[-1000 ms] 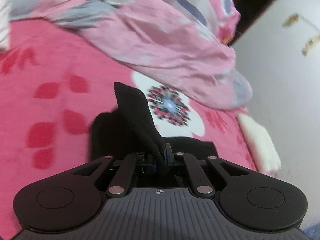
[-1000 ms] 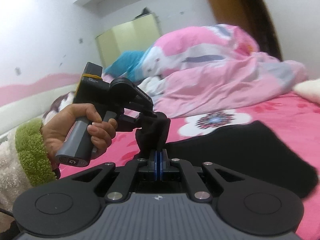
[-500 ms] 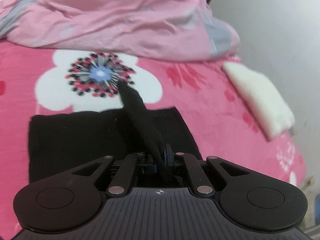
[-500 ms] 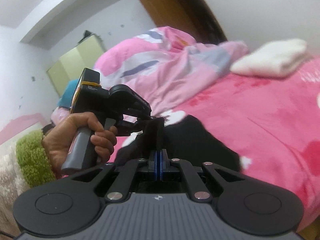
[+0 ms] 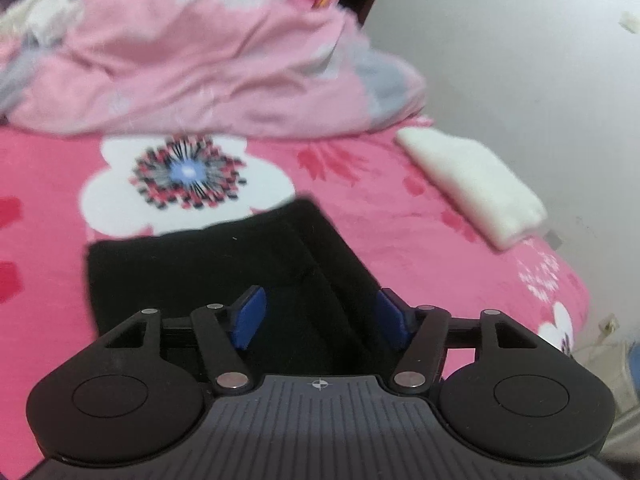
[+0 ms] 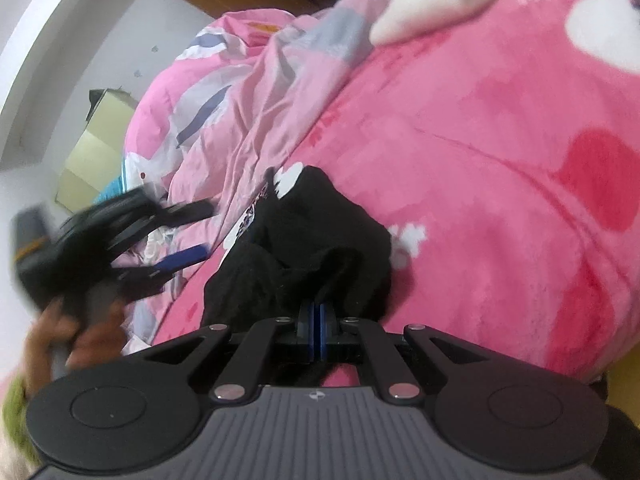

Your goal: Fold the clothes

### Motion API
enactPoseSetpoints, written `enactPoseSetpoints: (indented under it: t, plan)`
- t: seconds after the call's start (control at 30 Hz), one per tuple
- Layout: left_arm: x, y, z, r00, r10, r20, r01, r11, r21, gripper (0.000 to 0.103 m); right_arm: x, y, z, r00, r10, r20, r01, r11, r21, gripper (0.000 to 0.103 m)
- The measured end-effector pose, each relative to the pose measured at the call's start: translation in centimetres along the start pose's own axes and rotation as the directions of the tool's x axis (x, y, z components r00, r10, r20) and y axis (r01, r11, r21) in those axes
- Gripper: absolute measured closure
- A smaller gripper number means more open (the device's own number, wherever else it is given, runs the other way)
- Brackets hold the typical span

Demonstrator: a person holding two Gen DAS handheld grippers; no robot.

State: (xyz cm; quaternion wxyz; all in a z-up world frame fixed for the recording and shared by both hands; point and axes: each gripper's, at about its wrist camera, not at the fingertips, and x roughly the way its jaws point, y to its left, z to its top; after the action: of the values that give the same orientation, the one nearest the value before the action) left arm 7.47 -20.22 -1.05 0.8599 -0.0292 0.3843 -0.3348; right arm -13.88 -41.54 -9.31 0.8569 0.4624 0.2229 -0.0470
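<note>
A black garment (image 5: 224, 268) lies folded flat on the pink flowered bedspread (image 5: 400, 220). My left gripper (image 5: 320, 314) hovers just above its near edge, jaws opening, blue pads (image 5: 250, 316) apart and pressing on nothing. In the right wrist view the same black garment (image 6: 320, 240) is bunched, and my right gripper (image 6: 318, 330) is shut on a fold of it. The left gripper (image 6: 180, 240) appears there too, blurred, at the left with a hand on it, its jaws apart.
A rumpled pink and grey quilt (image 5: 208, 60) is heaped at the back of the bed. A folded white cloth (image 5: 476, 188) lies at the bed's right side beside the white wall (image 5: 520, 60). A yellow-green cupboard (image 6: 96, 144) stands far off.
My left gripper let go of the black cloth strip, and its jaws spread; the strip now lies flat on the garment. The right gripper rolled and sank toward the bed, still gripping black cloth.
</note>
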Motion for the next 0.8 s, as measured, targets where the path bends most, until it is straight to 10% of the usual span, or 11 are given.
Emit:
enactPoseSetpoints:
  t: [0.3, 0.8]
  plan:
    - [-9.0, 1.8, -6.1, 0.999, 0.024, 0.033, -0.029, 0.987, 0.157, 0.037, 0.1, -0.3, 1.6, 0.998, 0.032, -0.048, -0.032, 0.999, -0.006, 0.098]
    - [-8.7, 0.8, -15.5, 0.99, 0.134, 0.044, -0.141, 0.945, 0.296, 0.042, 0.5, -1.3, 3.2, 0.995, 0.038, -0.096, -0.028, 0.994, 0.103, 0.097]
